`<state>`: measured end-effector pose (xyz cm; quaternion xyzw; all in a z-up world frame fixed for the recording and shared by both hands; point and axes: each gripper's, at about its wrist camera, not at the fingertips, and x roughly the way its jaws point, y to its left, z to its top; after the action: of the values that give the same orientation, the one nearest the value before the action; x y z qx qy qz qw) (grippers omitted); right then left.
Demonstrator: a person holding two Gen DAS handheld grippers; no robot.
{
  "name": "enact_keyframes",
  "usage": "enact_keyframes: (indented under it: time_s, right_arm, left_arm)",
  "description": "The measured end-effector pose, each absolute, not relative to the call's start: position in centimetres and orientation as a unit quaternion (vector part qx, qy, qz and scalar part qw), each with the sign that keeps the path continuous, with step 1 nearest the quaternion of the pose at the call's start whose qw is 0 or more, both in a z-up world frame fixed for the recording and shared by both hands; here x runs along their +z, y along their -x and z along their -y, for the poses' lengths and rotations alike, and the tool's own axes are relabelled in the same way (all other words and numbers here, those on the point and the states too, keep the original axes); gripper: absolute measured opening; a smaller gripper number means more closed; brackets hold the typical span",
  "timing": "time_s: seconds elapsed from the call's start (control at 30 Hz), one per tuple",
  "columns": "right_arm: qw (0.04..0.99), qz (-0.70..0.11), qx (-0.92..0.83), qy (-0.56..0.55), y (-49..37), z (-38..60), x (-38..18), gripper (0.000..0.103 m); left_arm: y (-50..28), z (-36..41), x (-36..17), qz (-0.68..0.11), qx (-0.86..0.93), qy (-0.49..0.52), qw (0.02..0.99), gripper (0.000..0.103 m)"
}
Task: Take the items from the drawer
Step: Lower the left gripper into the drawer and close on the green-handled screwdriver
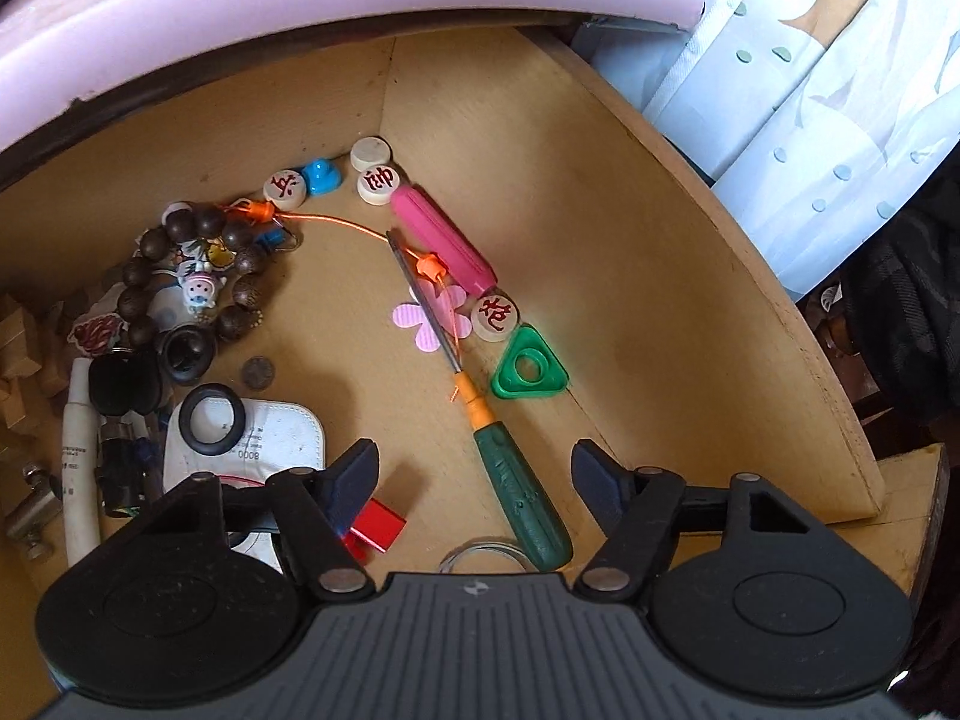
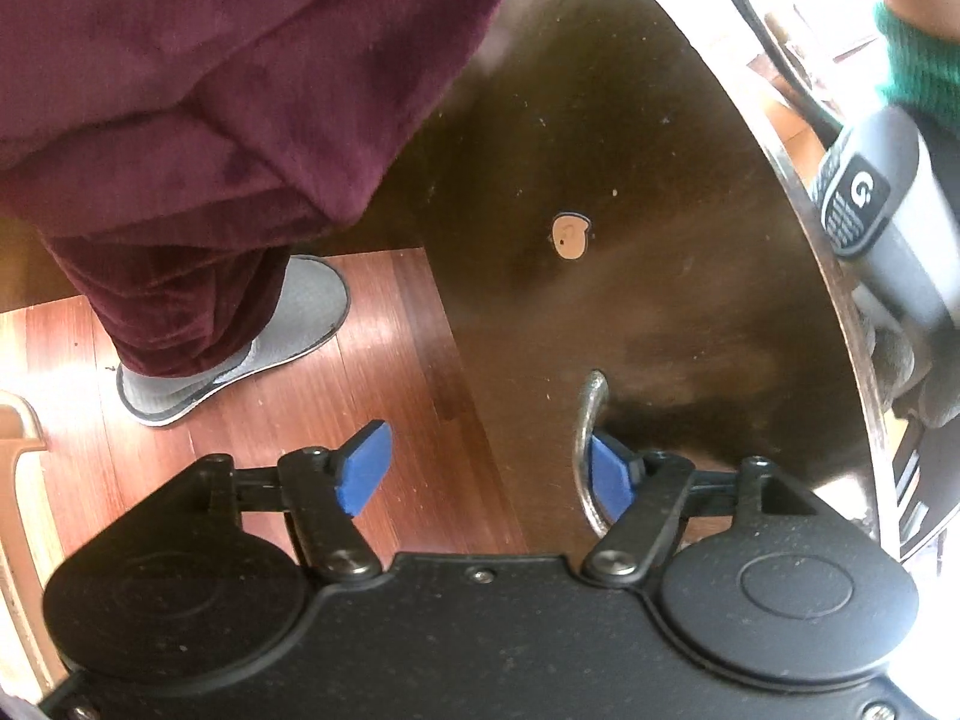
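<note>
Pale wood lines the open drawer (image 1: 540, 180) that fills the left wrist view, with a pink padded edge (image 1: 300, 18) arching across the top of the frame and pale blue spotted fabric (image 1: 810, 138) at upper right. At the bottom of the frame the left gripper (image 1: 474, 468) points steeply down into the drawer, its dark blue fingers spread apart and pressing on nothing. Between them lies a screwdriver (image 1: 516, 492) with a green handle and orange collar, its shaft running up and left across a pink paper flower (image 1: 429, 315). Just right of the flower sit a round wooden chess piece (image 1: 495, 318) with a red character and a green triangular plastic ring (image 1: 529, 367). A pink plastic case (image 1: 444, 240) lies above them, with three more chess pieces and a blue plastic piece (image 1: 320, 176) near the drawer's back corner. At left centre are a dark wooden bead bracelet (image 1: 198, 276), a coin (image 1: 258, 373), a black rubber ring (image 1: 211, 420) on a white device, and a small red block (image 1: 378, 525) by the left finger.

Reddish wood flooring (image 2: 360, 372) shows in the right wrist view, beside a dark brown cabinet front (image 2: 600, 180). The right gripper (image 2: 486, 471) has its blue fingers apart; the right-hand finger sits just beside a curved metal handle (image 2: 585, 450), not clamping it. A person's maroon trouser leg (image 2: 210, 90) and grey slipper (image 2: 270, 336) occupy the upper left.
</note>
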<state>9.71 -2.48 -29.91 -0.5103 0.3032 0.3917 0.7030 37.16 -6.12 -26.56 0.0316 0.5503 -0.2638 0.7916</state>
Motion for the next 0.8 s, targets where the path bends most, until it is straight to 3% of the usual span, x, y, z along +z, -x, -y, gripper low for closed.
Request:
enact_keyframes:
  time_s: [0.3,0.47,0.8]
  right_arm:
    - [0.706,-0.305,0.393,0.504,-9.9,2.3,-29.7,0.073]
    - [0.706,-0.304,0.396,0.503,-10.1,2.4,-29.5,0.073]
    - [0.705,-0.300,0.402,0.501,-10.2,2.5,-29.3,0.073]
  left_arm:
    - [-38.9,7.2,-29.1,-0.578,-0.269,-0.008,0.770,0.053]
    - [-39.5,7.9,-29.9,-0.586,-0.260,0.004,0.767,0.038]
    - [-39.6,8.6,-31.3,-0.614,-0.250,-0.002,0.748,0.037]
